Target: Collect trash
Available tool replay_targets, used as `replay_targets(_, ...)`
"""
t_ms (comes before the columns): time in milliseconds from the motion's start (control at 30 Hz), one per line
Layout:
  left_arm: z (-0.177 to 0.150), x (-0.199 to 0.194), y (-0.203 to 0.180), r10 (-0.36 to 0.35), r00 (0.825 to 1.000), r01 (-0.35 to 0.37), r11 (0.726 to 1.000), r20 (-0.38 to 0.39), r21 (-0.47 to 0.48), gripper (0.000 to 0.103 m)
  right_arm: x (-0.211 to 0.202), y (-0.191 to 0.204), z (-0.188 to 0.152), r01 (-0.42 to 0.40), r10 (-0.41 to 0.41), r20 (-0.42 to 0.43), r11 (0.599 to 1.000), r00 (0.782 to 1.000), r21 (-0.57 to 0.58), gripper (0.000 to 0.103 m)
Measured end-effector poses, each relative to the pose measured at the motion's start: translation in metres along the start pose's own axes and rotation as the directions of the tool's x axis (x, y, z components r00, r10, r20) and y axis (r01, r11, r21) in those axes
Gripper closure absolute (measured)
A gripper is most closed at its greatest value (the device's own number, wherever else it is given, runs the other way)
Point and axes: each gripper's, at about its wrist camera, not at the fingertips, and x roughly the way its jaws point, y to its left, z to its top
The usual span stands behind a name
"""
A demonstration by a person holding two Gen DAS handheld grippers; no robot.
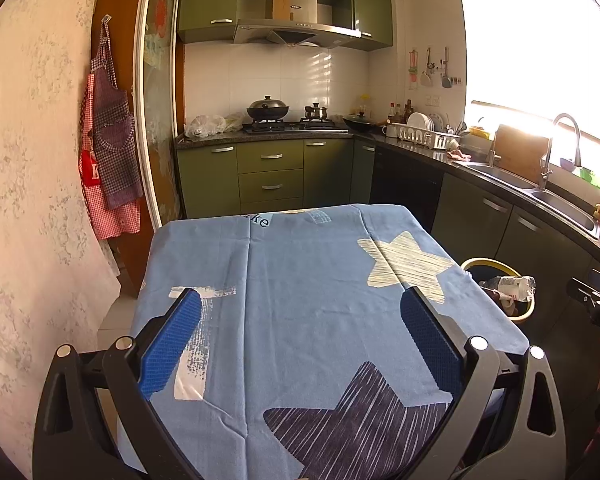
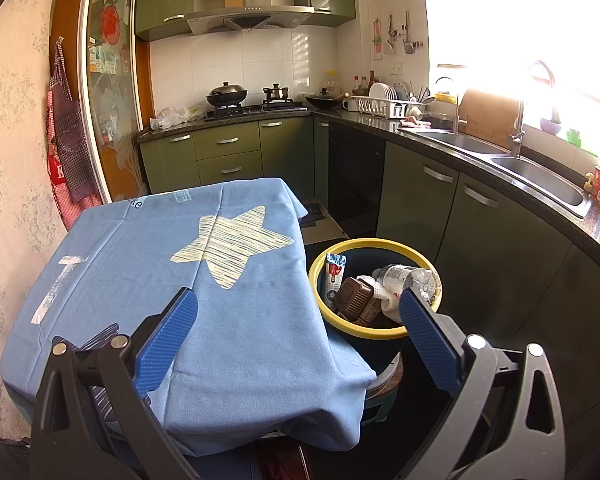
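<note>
- Tongs on my left gripper (image 1: pixel 300 320) stand wide apart, blue pads holding nothing, hovering above the table (image 1: pixel 284 280) with its blue star-printed cloth.
- My right gripper (image 2: pixel 298 316) is spread just as wide and is also empty; its left finger sits over the cloth's right edge, its right finger over the bin's near rim.
- Only the right wrist view lets me look down into the trash bin (image 2: pixel 356 330), a dark tub with a yellow rim on the floor just beside the table's right side.
- Inside it I see a clear plastic bottle (image 2: pixel 404 276) lying across the top, a brown ribbed container (image 2: pixel 356 300), a red-and-white carton (image 2: pixel 334 276) leaning on the left wall, and crumpled white paper (image 2: pixel 388 298).
- From the left wrist view the bin (image 1: pixel 526 314) is mostly hidden behind the table corner; just a rim arc and the bottle (image 1: pixel 514 285) show.
- That left view alone shows the cloth's near dark star (image 1: pixel 360 420) and the whole tabletop, with no trash on it.
- Both views show the green cabinets (image 1: pixel 270 176), stove (image 1: pixel 288 124) with a lidded wok, and sink (image 2: pixel 540 172) under the bright window.
</note>
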Motion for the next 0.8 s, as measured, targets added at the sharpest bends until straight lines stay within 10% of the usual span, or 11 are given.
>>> replay_targets(800, 0.001, 0.013, 0.002, -0.035, 0.999, 0.034, 0.999, -0.033, -0.017, 0.005, 0.008, 0.005, -0.007, -0.003, 0.003, -0.02, 1.0, 1.0, 0.002, 0.007)
